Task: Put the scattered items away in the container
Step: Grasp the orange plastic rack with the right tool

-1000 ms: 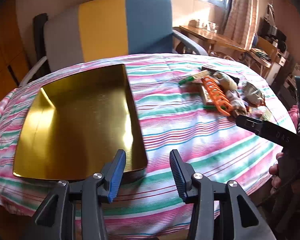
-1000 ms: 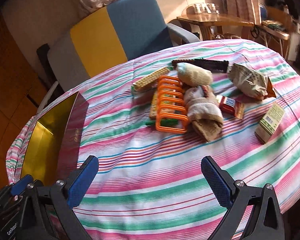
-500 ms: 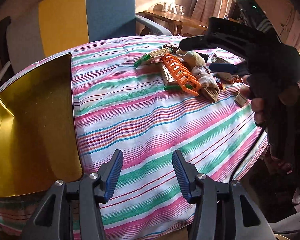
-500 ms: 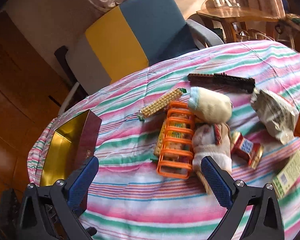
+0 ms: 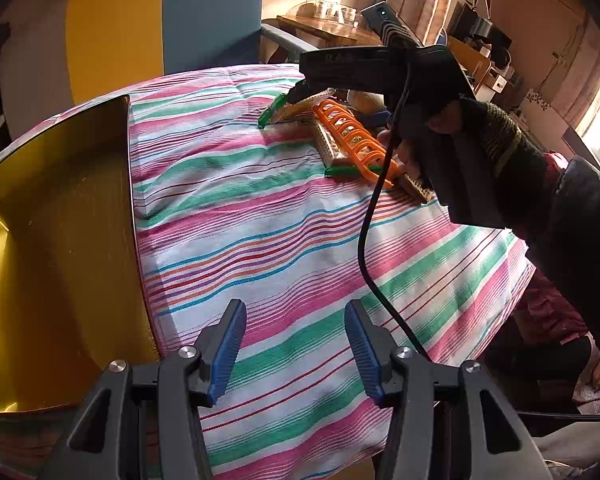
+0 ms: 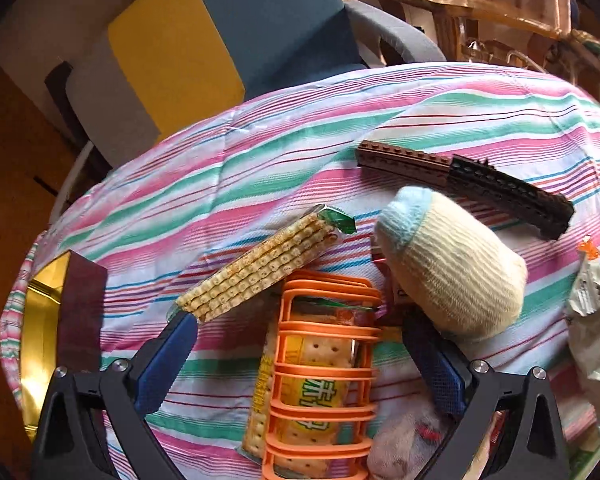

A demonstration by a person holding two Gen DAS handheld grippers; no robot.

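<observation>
Right wrist view is showing the right gripper (image 6: 300, 344) hanging low over the pile with its fingers (image 6: 168, 354) spread wide and holding nothing; the orange rack (image 6: 320, 380) is lying between them, over a cracker packet (image 6: 300, 384). A second cracker packet (image 6: 256, 272) is resting on the rack's far end, a knitted sock (image 6: 452, 264) is lying just right of it, a brown brick strip (image 6: 464, 184) farther back, and a crumpled wrapper (image 6: 592, 292) at the right edge. The gold tin (image 5: 56, 248) is sitting well apart at the left of the bench (image 5: 260, 240), and what shows of its inside is bare — so the visible items are all lying outside the container, and the whole pile is left to carry over. I judge the rack or the packet under it to be the nearest candidate for a grasp, given how the fingers are straddling it. The left gripper (image 5: 296, 344) is hovering near the bench's front edge beside the tin, fingers parted and empty. Writing: large green characters are showing on the yellow packet under the rack, but I cannot read them; the wrapper's print is too blurred — no brand is legible.
</observation>
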